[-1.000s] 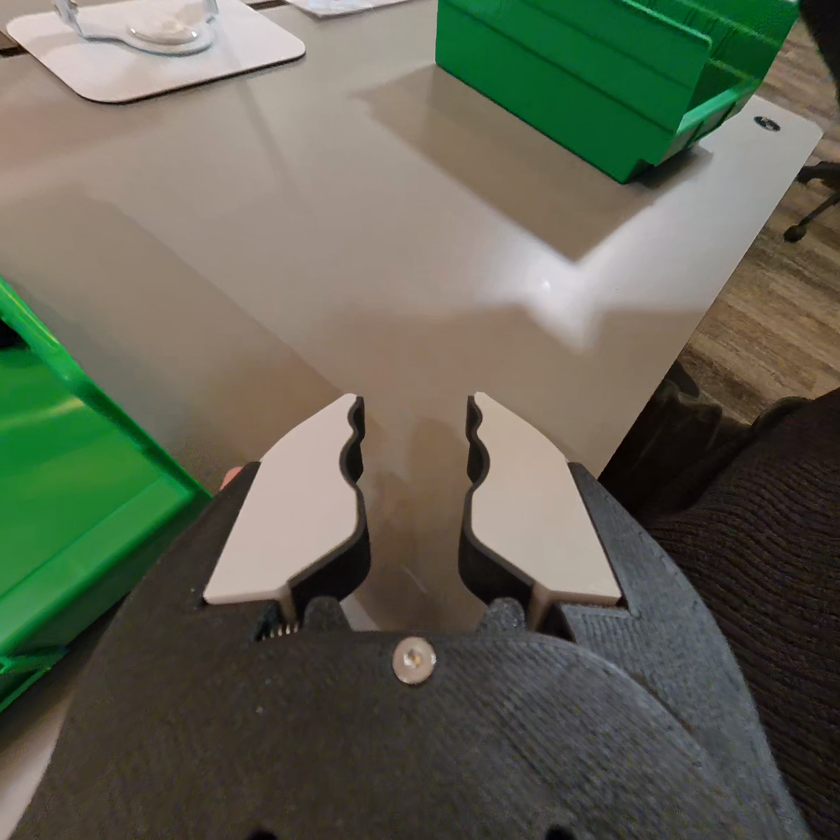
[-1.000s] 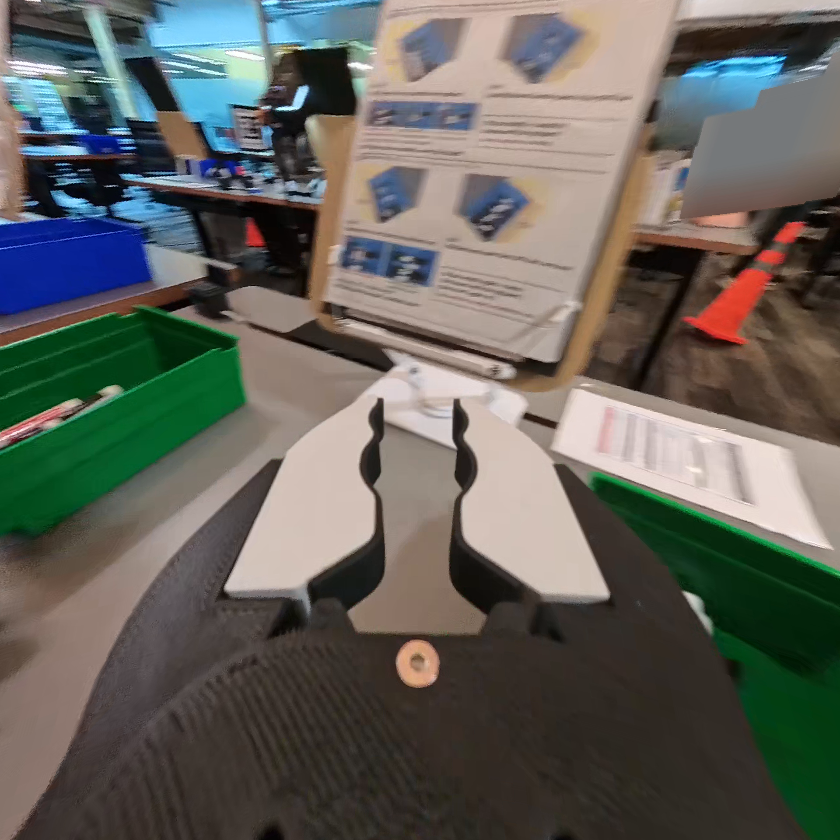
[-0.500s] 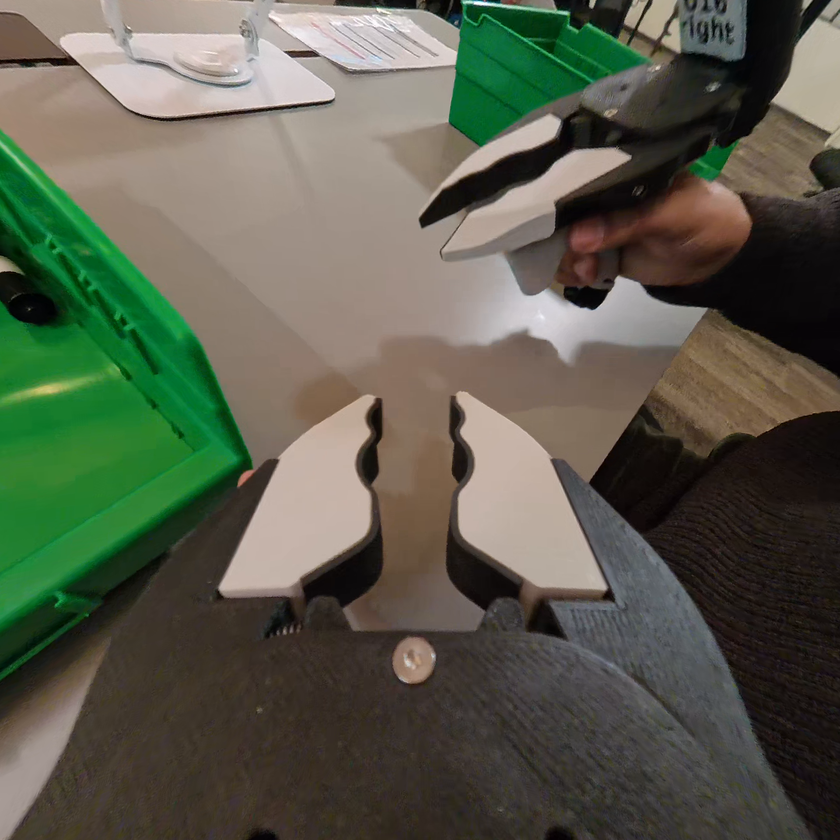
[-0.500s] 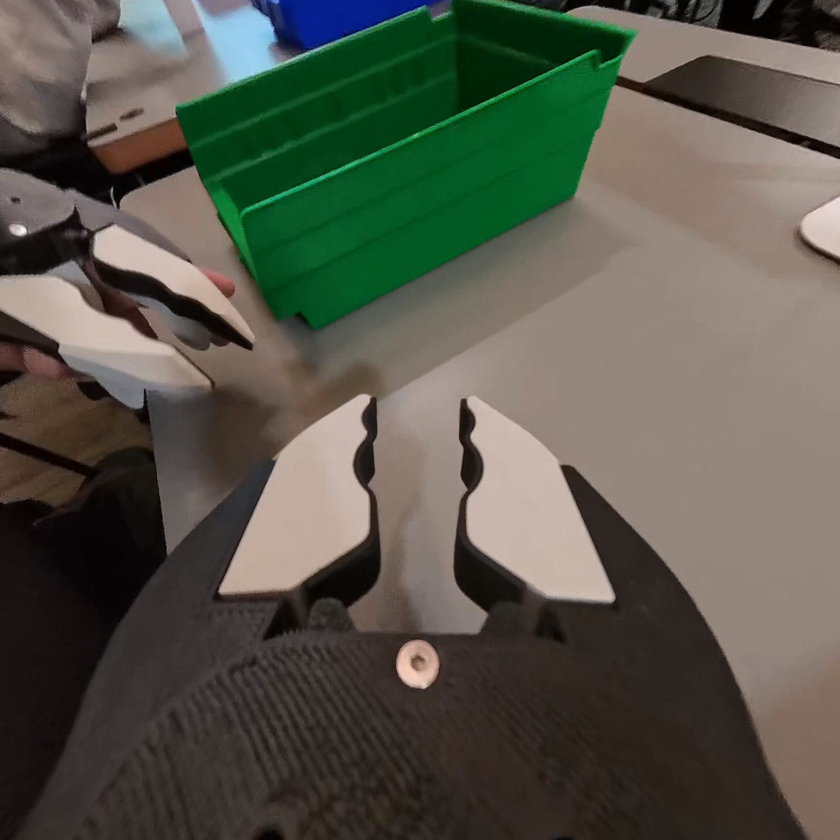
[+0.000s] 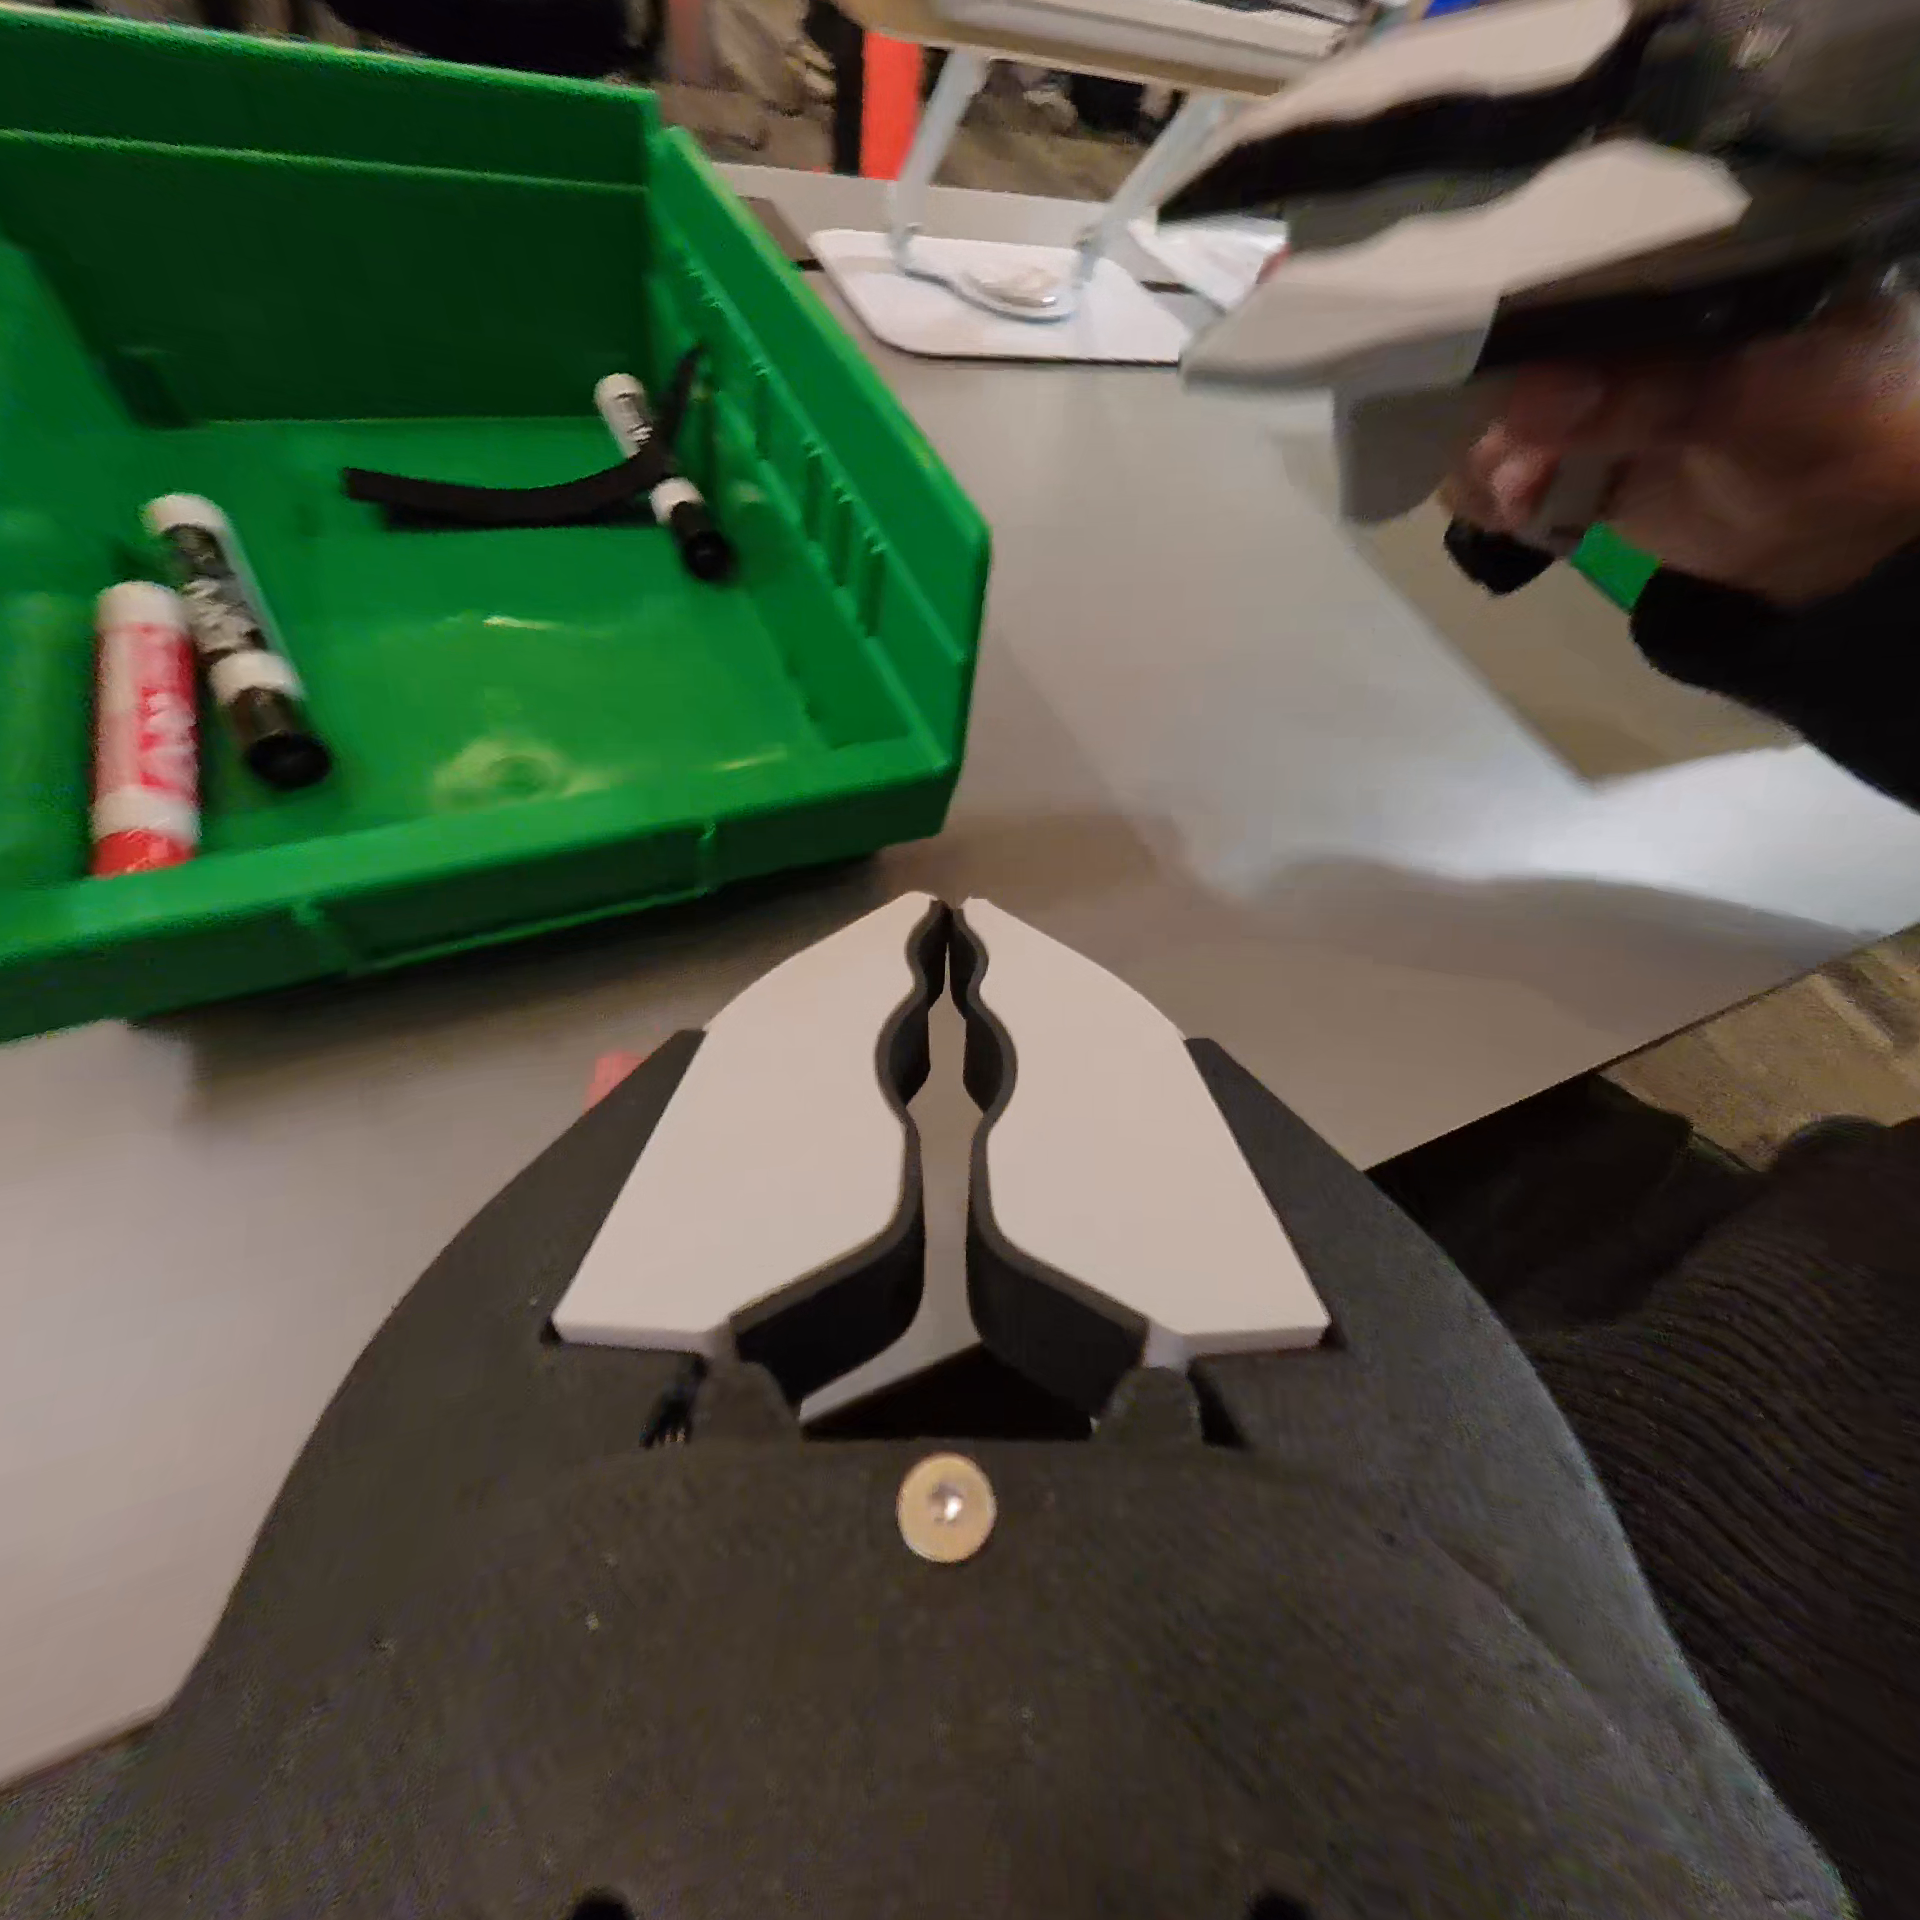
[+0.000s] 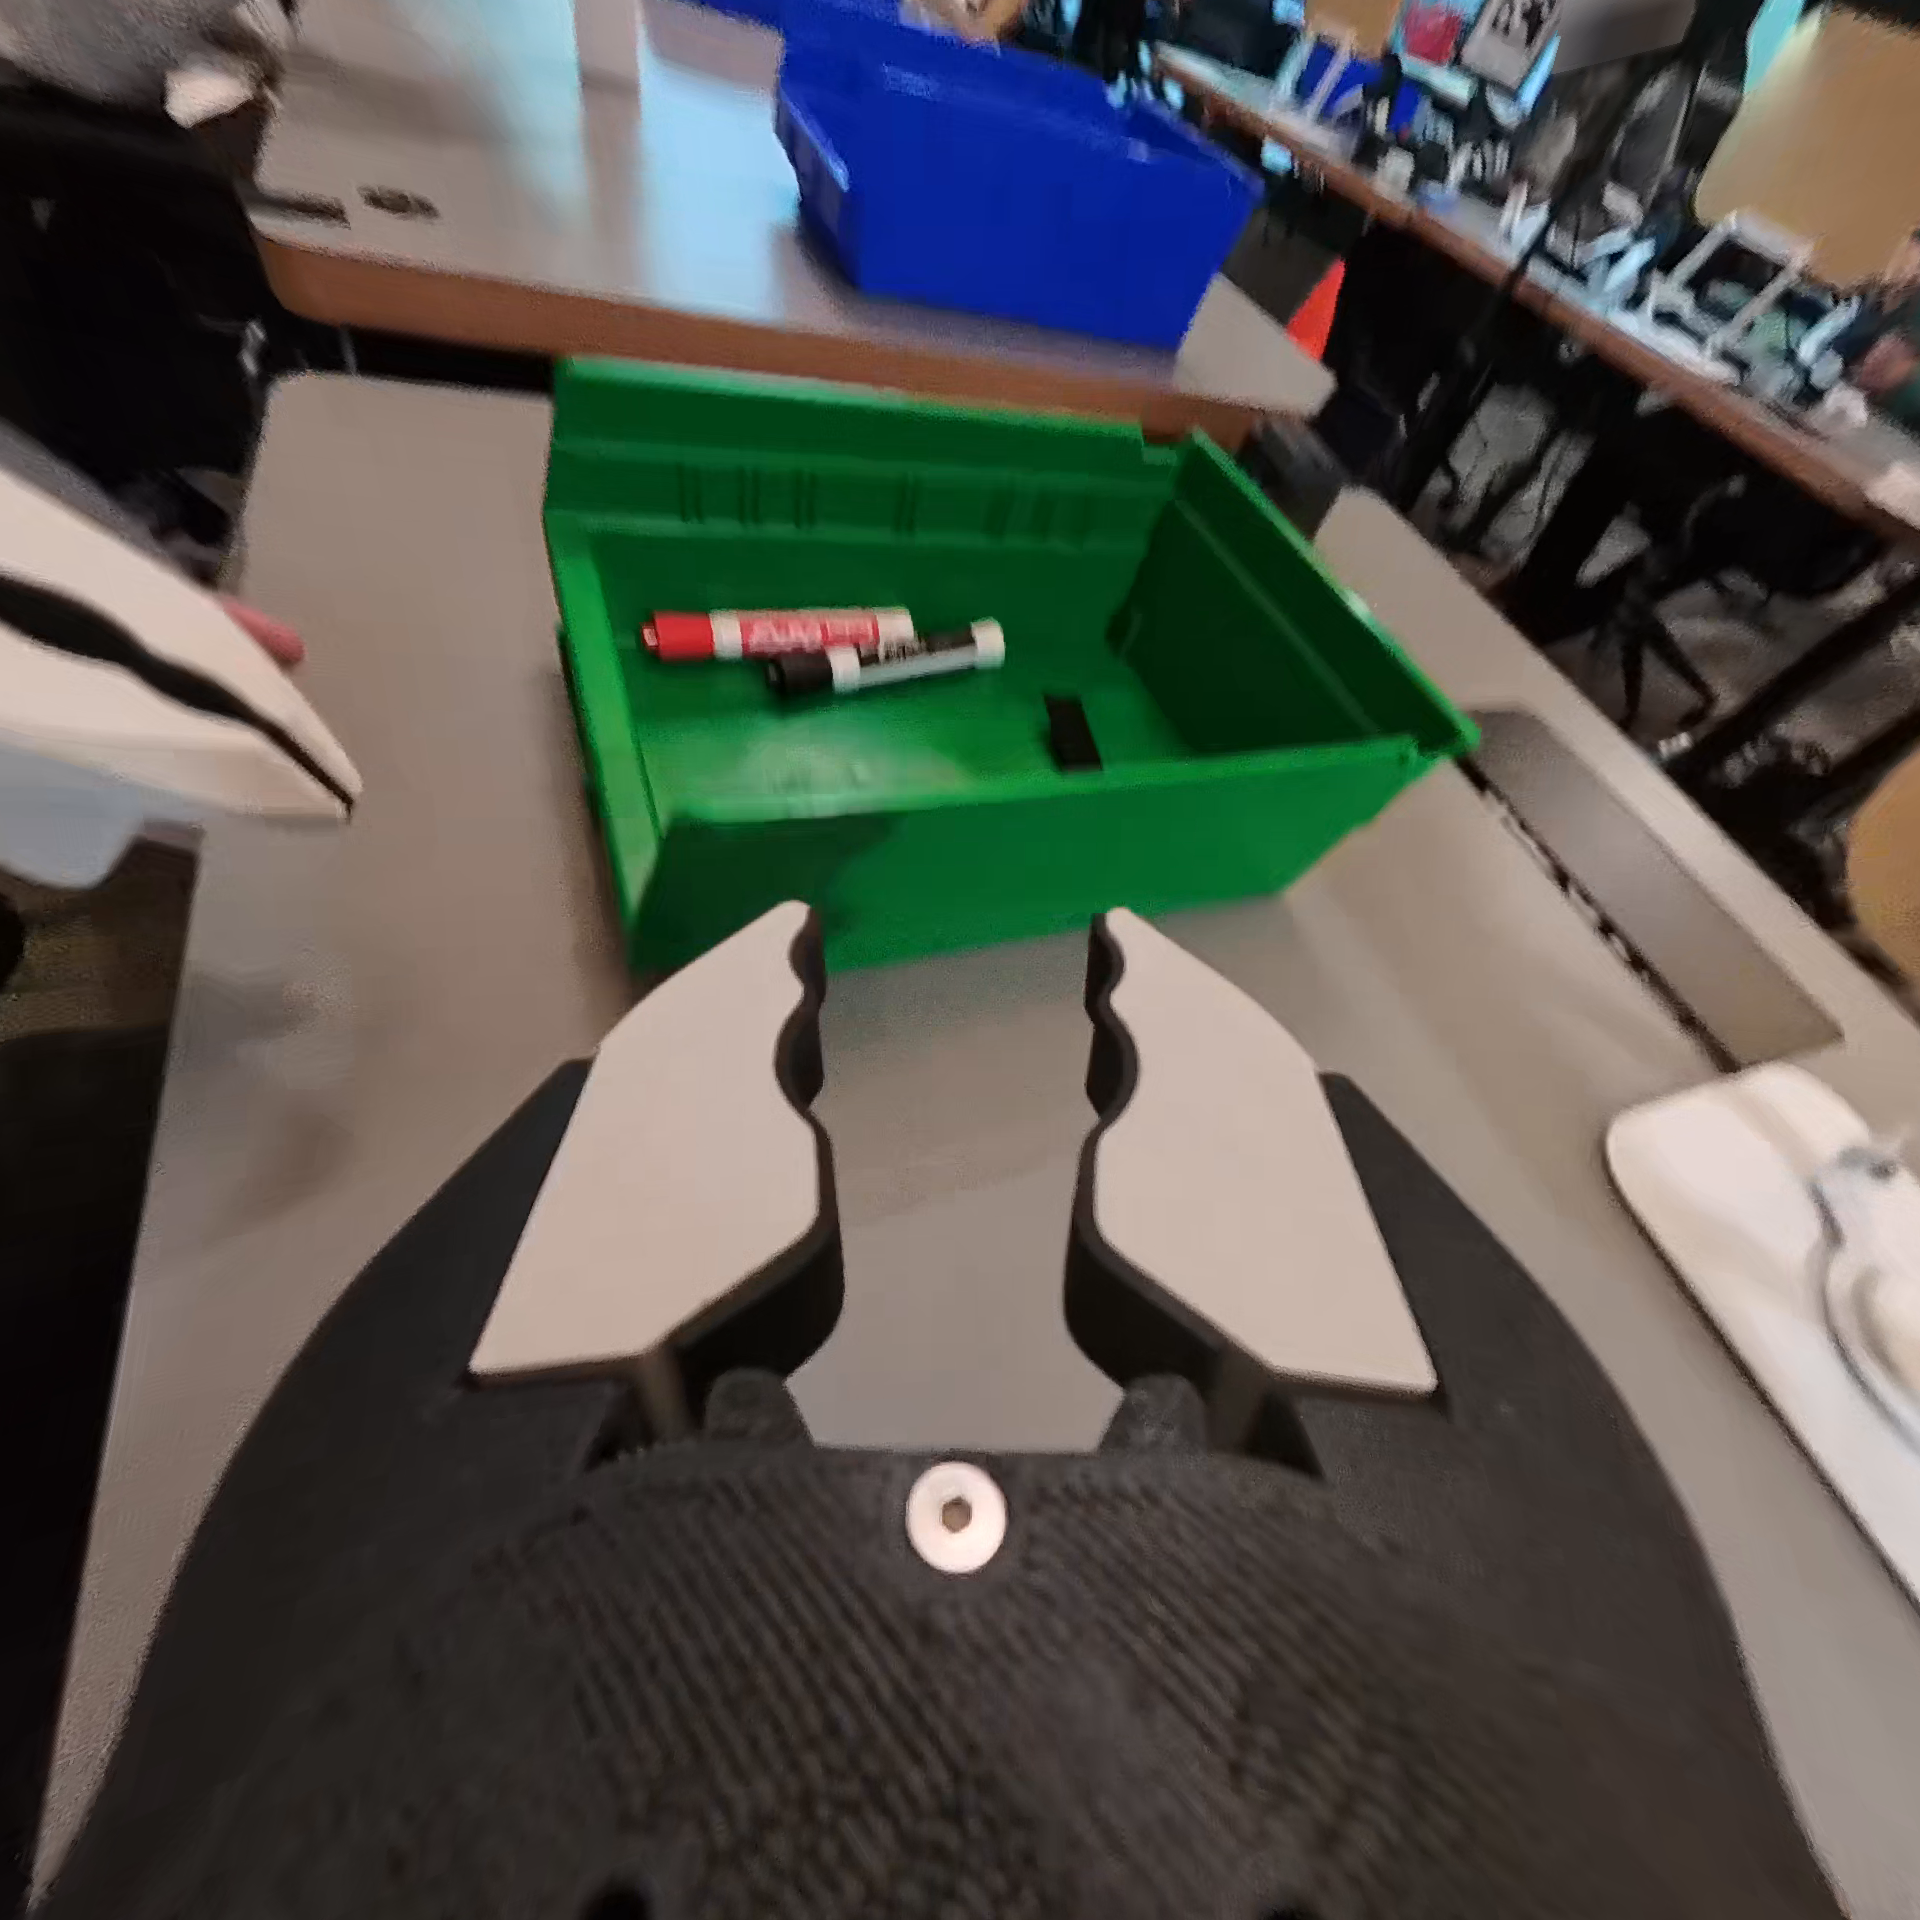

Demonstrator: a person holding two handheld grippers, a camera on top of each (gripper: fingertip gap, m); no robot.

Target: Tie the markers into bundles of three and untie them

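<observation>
My left gripper [image 5: 949, 914] is shut and empty, low over the grey table [image 5: 1195, 665], just in front of a green bin [image 5: 904, 582]. The bin holds a red marker [image 5: 143, 727], two black markers [image 5: 234, 639] and a black strip [image 5: 499, 499]. My right gripper [image 6: 951, 930] is open and empty, above the table facing the same green bin [image 6: 987, 862], where a red marker [image 6: 779, 632] and a black marker [image 6: 883, 657] lie. It also shows in the left wrist view [image 5: 1455, 239], held in a hand at the upper right. The left gripper's fingers [image 6: 156, 707] show at the left edge of the right wrist view.
A white stand base [image 5: 997, 301] sits at the back of the table; it also shows at the right of the right wrist view [image 6: 1766, 1226]. A blue bin [image 6: 997, 197] rests on another table behind. The table's edge [image 5: 1558, 1081] runs close on the right, by a dark sleeve [image 5: 1714, 1455].
Both grippers have swung towards the green bin with markers. My left gripper has gone from open to shut. My right gripper has opened wider.
</observation>
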